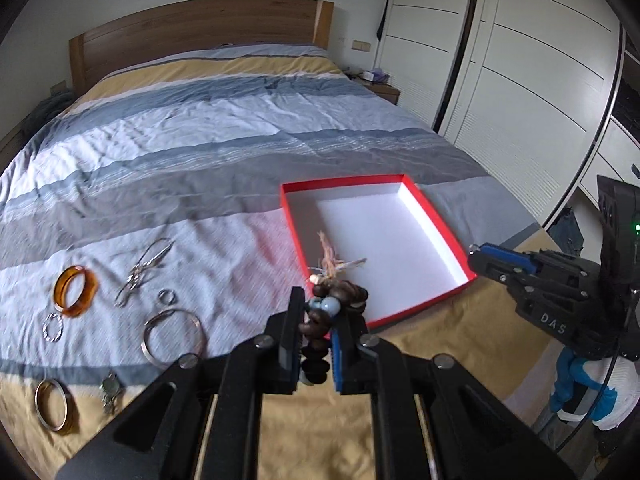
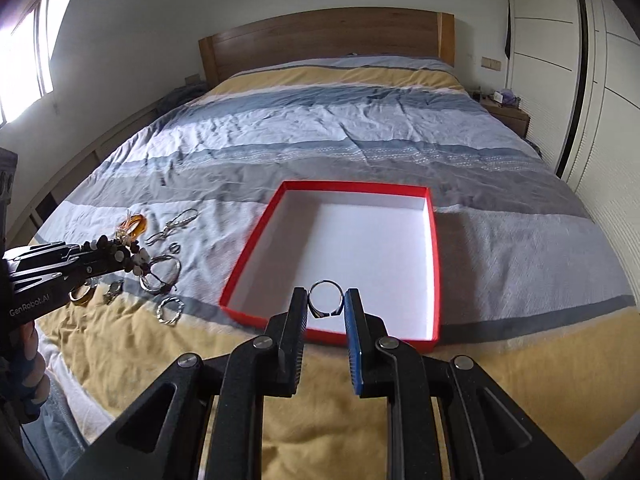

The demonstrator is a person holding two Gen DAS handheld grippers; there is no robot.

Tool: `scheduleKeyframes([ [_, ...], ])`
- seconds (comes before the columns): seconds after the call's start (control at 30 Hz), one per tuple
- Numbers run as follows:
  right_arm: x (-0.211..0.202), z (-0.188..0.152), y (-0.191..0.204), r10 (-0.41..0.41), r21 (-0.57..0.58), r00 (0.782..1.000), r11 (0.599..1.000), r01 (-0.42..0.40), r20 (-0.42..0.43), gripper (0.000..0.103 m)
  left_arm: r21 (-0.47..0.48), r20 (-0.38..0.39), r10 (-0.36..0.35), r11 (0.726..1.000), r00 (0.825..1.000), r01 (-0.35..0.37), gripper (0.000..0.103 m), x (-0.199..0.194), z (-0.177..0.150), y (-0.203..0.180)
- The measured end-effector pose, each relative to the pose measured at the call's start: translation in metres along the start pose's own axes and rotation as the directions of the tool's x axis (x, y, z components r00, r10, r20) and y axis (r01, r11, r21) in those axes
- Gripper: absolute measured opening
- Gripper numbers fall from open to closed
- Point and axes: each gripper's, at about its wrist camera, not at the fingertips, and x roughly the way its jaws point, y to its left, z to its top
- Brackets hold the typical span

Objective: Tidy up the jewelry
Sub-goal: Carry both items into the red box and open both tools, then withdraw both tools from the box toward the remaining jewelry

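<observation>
A red box [image 1: 440, 232] with a white inside lies open on the bed; it also shows in the right wrist view [image 2: 256, 236]. My left gripper [image 1: 319, 308] is shut on a brown bead bracelet [image 1: 340, 298] with pale blue beads and a tassel, held above the bed near the box's near left corner. My right gripper [image 2: 326, 300] is shut on a silver ring [image 2: 326, 298], held over the box's near edge. In the left wrist view the right gripper [image 1: 476, 254] sits by the box's right corner.
Loose jewelry lies on the bedspread left of the box: an amber bangle [image 1: 75, 290], a silver chain [image 1: 144, 268], a large silver bangle [image 1: 173, 336], a twisted ring [image 1: 53, 327], a gold bangle [image 1: 54, 404]. A wooden headboard [image 1: 200, 28] and white wardrobes [image 1: 520, 80] stand behind.
</observation>
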Motion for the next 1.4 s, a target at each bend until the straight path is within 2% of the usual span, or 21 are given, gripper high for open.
scheduleKeyframes([
  [0.13, 0.041, 0.014, -0.026, -0.005, 0.000, 0.999, 1.000, 0.005, -0.033, 0.019, 0.010, -0.035, -0.013, 1.000, 0.999, 0.014, 0.011, 0.057, 0.024, -0.017],
  [0.33, 0.102, 0.035, -0.048, -0.021, -0.040, 0.996, 0.999, 0.017, -0.092, 0.019, -0.005, -0.110, 0.024, 1.000, 0.994, -0.024, 0.011, 0.136, 0.041, -0.019],
  [0.5, 0.140, 0.051, -0.058, -0.018, -0.056, 0.987, 0.998, 0.009, -0.162, 0.019, 0.004, -0.158, 0.054, 0.999, 0.986, -0.054, 0.011, 0.174, 0.046, -0.015],
  [0.63, 0.163, 0.052, -0.053, -0.032, -0.128, 0.973, 0.992, 0.003, -0.227, 0.019, 0.025, -0.191, 0.086, 0.996, 0.978, -0.083, 0.011, 0.191, 0.037, -0.012],
  [0.73, 0.173, 0.047, -0.049, -0.070, -0.192, 0.965, 0.981, 0.021, -0.252, 0.019, 0.070, -0.177, 0.110, 0.993, 0.978, -0.099, 0.012, 0.190, 0.034, -0.017],
  [0.83, 0.171, 0.046, -0.050, -0.077, -0.204, 0.965, 0.979, 0.025, -0.251, 0.020, 0.068, -0.177, 0.099, 0.994, 0.979, -0.088, 0.013, 0.190, 0.035, -0.016],
  [0.9, 0.169, 0.045, -0.050, -0.084, -0.213, 0.964, 0.977, 0.030, -0.252, 0.027, 0.066, -0.187, 0.086, 0.995, 0.979, -0.075, 0.018, 0.190, 0.038, -0.017],
  [1.0, 0.156, 0.047, -0.051, -0.080, -0.203, 0.968, 0.979, 0.032, -0.237, 0.037, 0.068, -0.180, 0.068, 0.996, 0.981, -0.056, 0.032, 0.180, 0.040, -0.019],
  [1.03, 0.148, 0.047, -0.051, -0.084, -0.200, 0.970, 0.979, 0.037, -0.229, 0.038, 0.067, -0.169, 0.072, 0.996, 0.983, -0.061, 0.040, 0.174, 0.040, -0.019],
  [1.07, 0.140, 0.048, -0.053, -0.087, -0.197, 0.972, 0.979, 0.043, -0.220, 0.038, 0.060, -0.161, 0.065, 0.997, 0.985, -0.056, 0.041, 0.167, 0.041, -0.018],
  [1.23, 0.075, 0.047, -0.067, -0.102, -0.122, 0.981, 0.989, 0.082, -0.164, 0.038, 0.033, -0.126, 0.040, 0.999, 0.991, -0.036, 0.042, 0.114, 0.041, -0.015],
  [1.4, -0.008, 0.038, -0.073, -0.116, -0.042, 0.988, 0.993, 0.113, -0.101, 0.040, 0.015, -0.073, 0.033, 0.999, 0.997, -0.032, 0.042, 0.030, 0.036, -0.003],
])
